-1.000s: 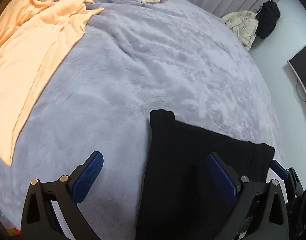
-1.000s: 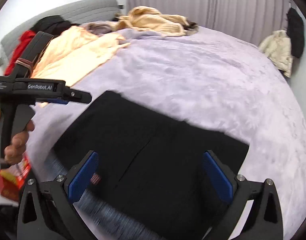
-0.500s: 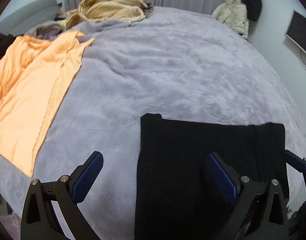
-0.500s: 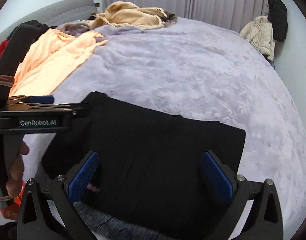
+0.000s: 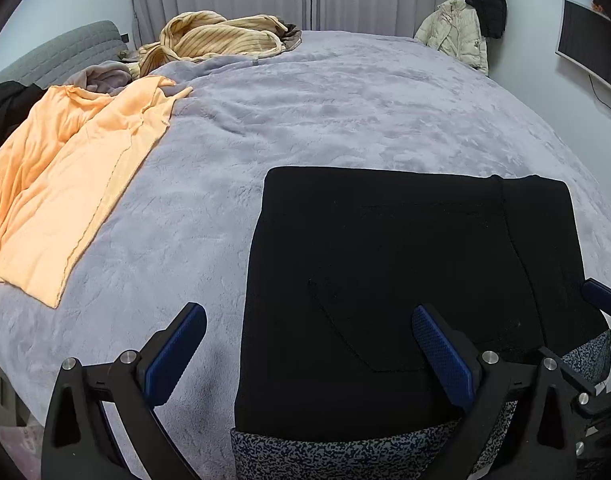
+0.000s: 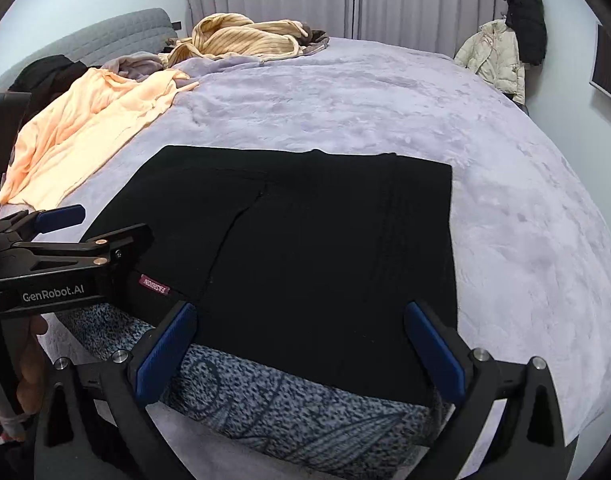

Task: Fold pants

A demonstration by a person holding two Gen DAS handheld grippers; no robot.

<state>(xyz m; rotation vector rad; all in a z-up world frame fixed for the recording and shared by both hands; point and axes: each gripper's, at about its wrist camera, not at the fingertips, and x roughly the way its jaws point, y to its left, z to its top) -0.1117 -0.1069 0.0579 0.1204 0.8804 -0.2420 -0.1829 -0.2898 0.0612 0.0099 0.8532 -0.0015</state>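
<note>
Both grippers have pulled back and levelled out; black pants (image 6: 305,248) now sit square on the bed (image 6: 385,92), folded.

Left gripper (image 5: 305,356) and right gripper (image 6: 301,354) hover with jaws spread wide, gripping nothing, likely released to check the fold. Pants lie on the near edge, over a speckled cloth (image 6: 305,412). Fold layers hard to read, fabric too dark; near hem cut off.
</note>
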